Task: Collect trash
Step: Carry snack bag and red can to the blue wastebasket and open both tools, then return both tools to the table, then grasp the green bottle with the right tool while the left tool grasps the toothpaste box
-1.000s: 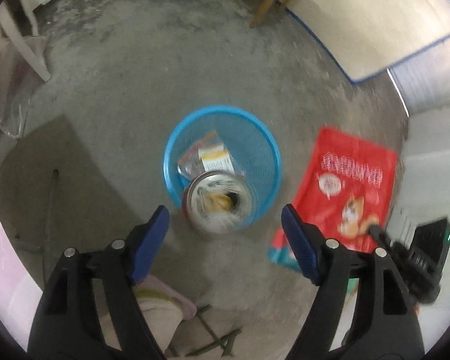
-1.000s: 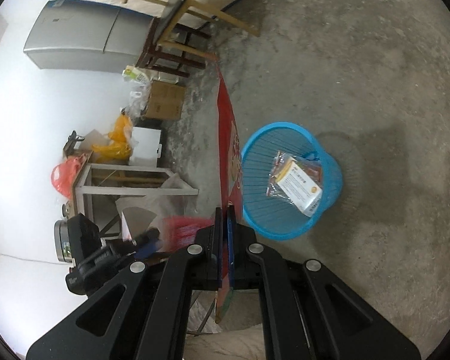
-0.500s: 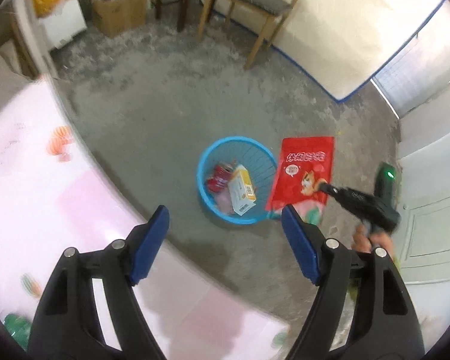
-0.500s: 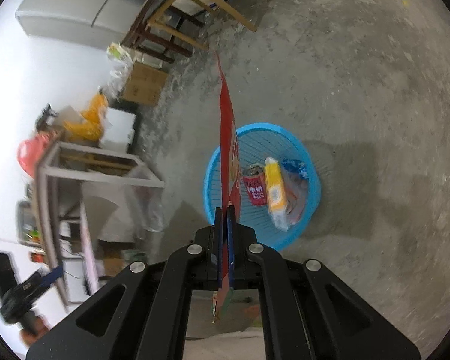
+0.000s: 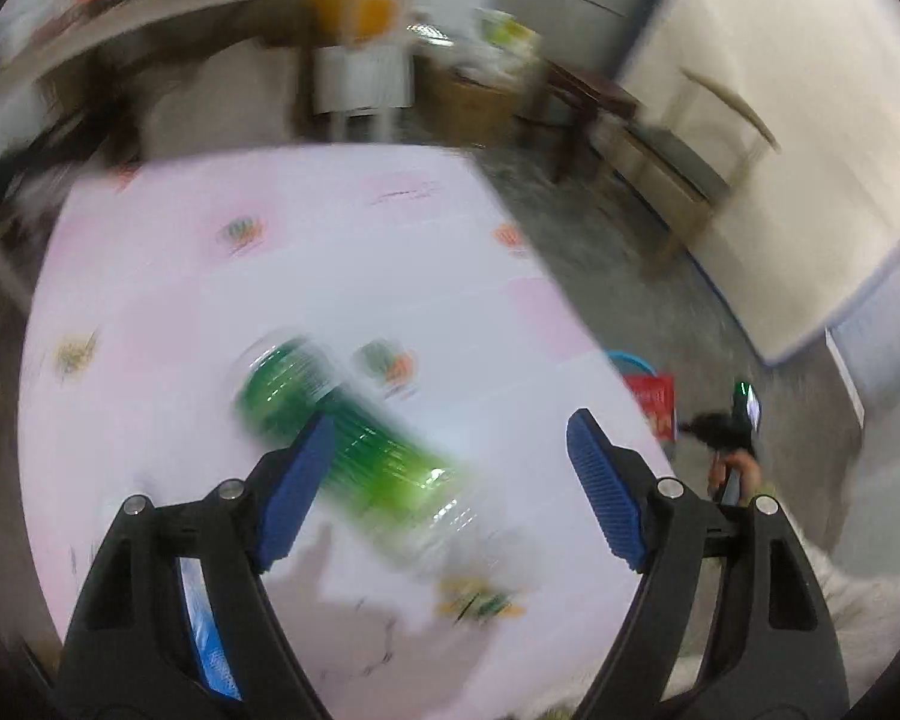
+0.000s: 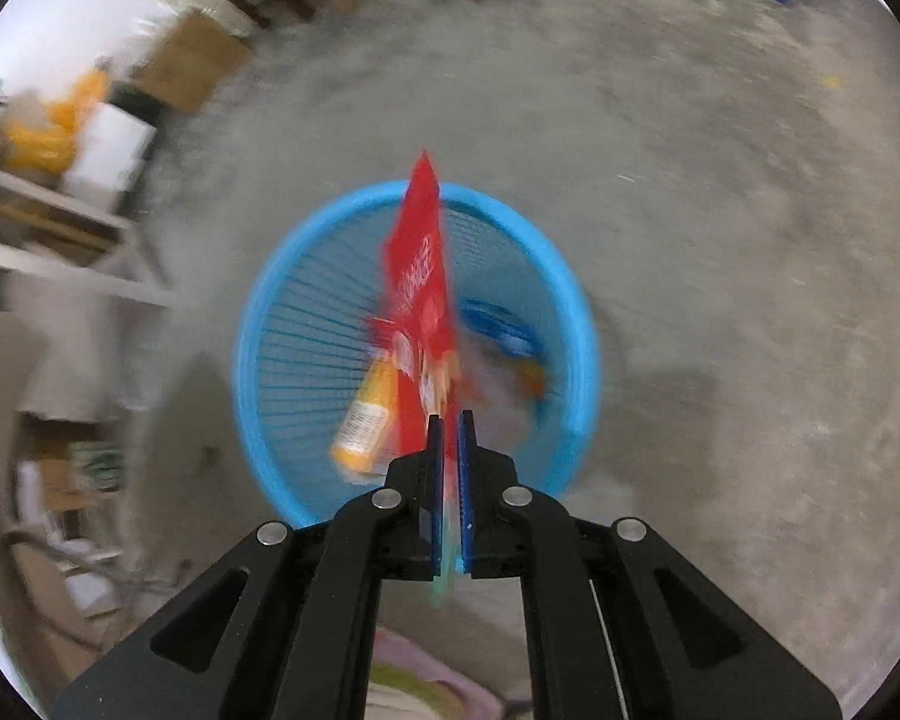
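Note:
My left gripper (image 5: pixel 450 480) hangs over a pink-and-white table cloth (image 5: pixel 270 240), jaws wide and still opening, nothing held. A blurred green plastic bottle (image 5: pixel 306 396) lies on the cloth just beyond my left finger. My right gripper (image 6: pixel 447 420) points down over the blue mesh basket (image 6: pixel 252 324). A red snack bag (image 6: pixel 420 264) stands upright between its pads, which are just starting to open. In the basket lie an orange-yellow box (image 6: pixel 369 414) and a blue wrapper (image 6: pixel 498 324). In the left wrist view the basket (image 5: pixel 630 360) and the red bag (image 5: pixel 651 402) show past the table's edge.
Bare concrete floor (image 6: pixel 720 240) surrounds the basket. A cardboard box (image 6: pixel 192 60), a white shelf frame (image 6: pixel 60 264) and orange bags stand to its left. Beyond the table are a wooden chair (image 5: pixel 660 156) and a large pale board (image 5: pixel 810 150) against the wall.
My left gripper swung away from the basket and up over the table, bringing the green bottle into view. My right gripper sank with the red bag until it hangs right over the basket.

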A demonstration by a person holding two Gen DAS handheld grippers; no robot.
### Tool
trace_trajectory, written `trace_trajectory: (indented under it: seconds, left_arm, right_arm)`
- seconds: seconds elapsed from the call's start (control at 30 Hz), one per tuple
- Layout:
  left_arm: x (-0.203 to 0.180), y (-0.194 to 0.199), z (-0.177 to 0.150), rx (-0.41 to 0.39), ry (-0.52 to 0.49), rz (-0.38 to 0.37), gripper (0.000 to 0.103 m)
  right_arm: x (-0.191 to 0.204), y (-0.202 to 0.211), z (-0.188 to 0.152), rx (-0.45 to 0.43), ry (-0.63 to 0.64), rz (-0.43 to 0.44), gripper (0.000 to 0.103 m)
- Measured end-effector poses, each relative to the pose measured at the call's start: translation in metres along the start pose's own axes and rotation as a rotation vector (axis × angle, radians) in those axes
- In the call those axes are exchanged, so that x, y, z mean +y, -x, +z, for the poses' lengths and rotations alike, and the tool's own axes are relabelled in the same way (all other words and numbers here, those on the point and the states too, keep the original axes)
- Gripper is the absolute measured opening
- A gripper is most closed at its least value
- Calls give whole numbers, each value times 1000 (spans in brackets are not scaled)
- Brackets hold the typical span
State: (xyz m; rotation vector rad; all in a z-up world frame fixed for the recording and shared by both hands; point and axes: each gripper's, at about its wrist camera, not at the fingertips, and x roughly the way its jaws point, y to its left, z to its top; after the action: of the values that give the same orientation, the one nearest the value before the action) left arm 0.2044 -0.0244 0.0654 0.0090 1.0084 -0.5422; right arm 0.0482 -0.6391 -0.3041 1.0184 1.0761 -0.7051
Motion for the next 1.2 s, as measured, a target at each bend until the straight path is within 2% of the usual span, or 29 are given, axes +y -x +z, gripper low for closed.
trace_trajectory:
  seconds: [0.07, 0.13, 0.23, 0.37, 0.5, 0.57, 0.67, 0.7, 0.73, 0.8, 0.9, 1.0, 1.13, 1.2]
  left_arm:
    - [23, 12, -14, -31, 59, 22, 76]
    - [44, 24, -28, -66, 103, 62, 76]
    - [67, 39, -46, -109, 144, 105, 76]
    - [92, 49, -62, -125, 181, 140, 76]
    - [111, 54, -79, -133, 227, 158, 77]
    - [122, 55, -86, -131, 257, 157, 78]
    - [140, 54, -101, -112, 301, 148, 80]
    - [143, 53, -104, -105, 312, 147, 81]
    - [146, 51, -107, -100, 322, 146, 82]
    - [152, 51, -116, -90, 348, 141, 82]
    - [161, 49, -130, -63, 404, 113, 83]
    - [165, 38, -141, -27, 430, 95, 83]
    - [163, 24, -147, 0, 409, 117, 83]
    - [160, 17, -147, 7, 386, 145, 83]
  right_arm:
    - [-6, 10, -3, -24, -14, -20, 20]
    - [-8, 26, -5, -69, -6, -52, 27]
    - [-7, 53, -7, -125, 17, -80, 29]
    - [18, 102, -14, -197, 93, -32, 32]
    - [85, 150, -33, -212, 260, 99, 38]
    - [135, 175, -54, -203, 386, 196, 50]
    - [214, 202, -93, -144, 593, 358, 66]
    - [245, 208, -111, -106, 677, 421, 69]
    - [264, 209, -123, -81, 729, 454, 74]
    - [315, 209, -159, -24, 873, 515, 78]
    - [370, 197, -208, 35, 1054, 497, 81]
    - [404, 177, -244, 79, 1177, 447, 81]
    - [424, 159, -263, 121, 1214, 391, 80]
    - [429, 157, -264, 112, 1206, 362, 68]
